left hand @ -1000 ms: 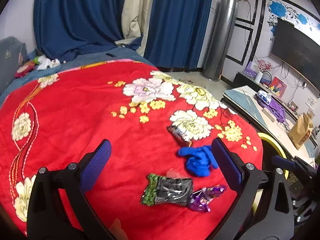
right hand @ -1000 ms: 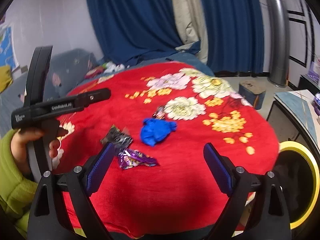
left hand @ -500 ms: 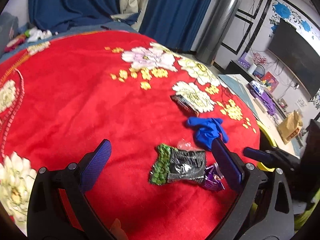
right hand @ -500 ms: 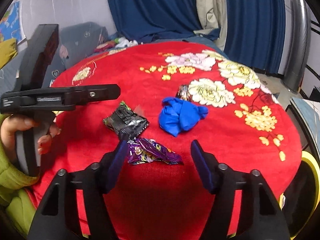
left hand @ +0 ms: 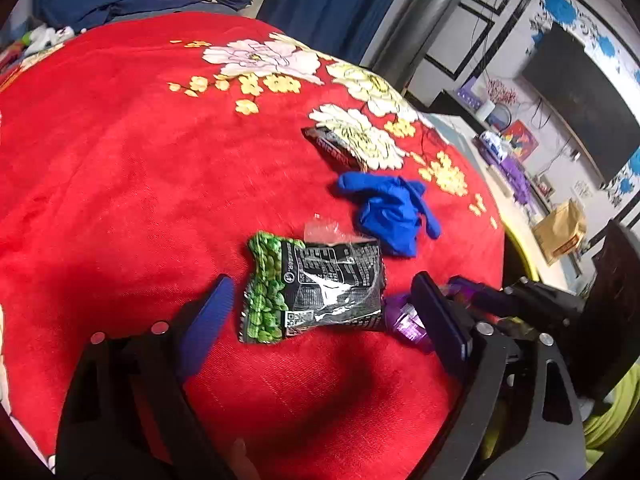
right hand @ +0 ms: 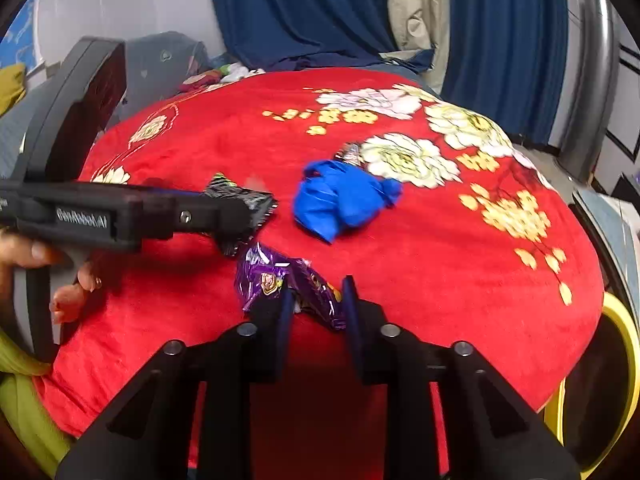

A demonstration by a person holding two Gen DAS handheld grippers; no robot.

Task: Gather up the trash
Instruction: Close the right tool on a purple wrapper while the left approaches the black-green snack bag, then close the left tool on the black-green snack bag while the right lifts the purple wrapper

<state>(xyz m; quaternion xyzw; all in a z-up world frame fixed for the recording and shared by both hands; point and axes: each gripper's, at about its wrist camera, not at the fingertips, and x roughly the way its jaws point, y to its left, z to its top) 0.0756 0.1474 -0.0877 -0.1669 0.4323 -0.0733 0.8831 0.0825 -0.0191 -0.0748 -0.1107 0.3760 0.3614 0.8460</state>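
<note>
On the red flowered blanket (left hand: pixel 120 160) lies a green and black snack packet (left hand: pixel 316 288), and my left gripper (left hand: pixel 322 280) straddles it. Its jaws are closing, but the pads stand clear of the packet. My right gripper (right hand: pixel 316 288) is closing on a crumpled purple wrapper (right hand: pixel 272 276), with both pads against it. That purple wrapper (left hand: pixel 404 320) shows beside the left gripper's right finger. Further back lie a blue glove (left hand: pixel 392 208) and a dark wrapper (left hand: pixel 336 150). The right wrist view shows the blue glove (right hand: pixel 340 196) and part of the packet (right hand: pixel 244 200).
A scrap of clear plastic (left hand: pixel 320 228) lies at the packet's far edge. A yellow-rimmed bin (right hand: pixel 624 340) stands off the blanket's right edge. A hand (right hand: pixel 68 296) in a green sleeve holds the left gripper. A low table with a brown paper bag (left hand: pixel 560 232) is further right.
Both grippers have sunk toward the blanket. The right jaws have narrowed from wide open onto the purple wrapper. The left gripper has come down around the green and black packet.
</note>
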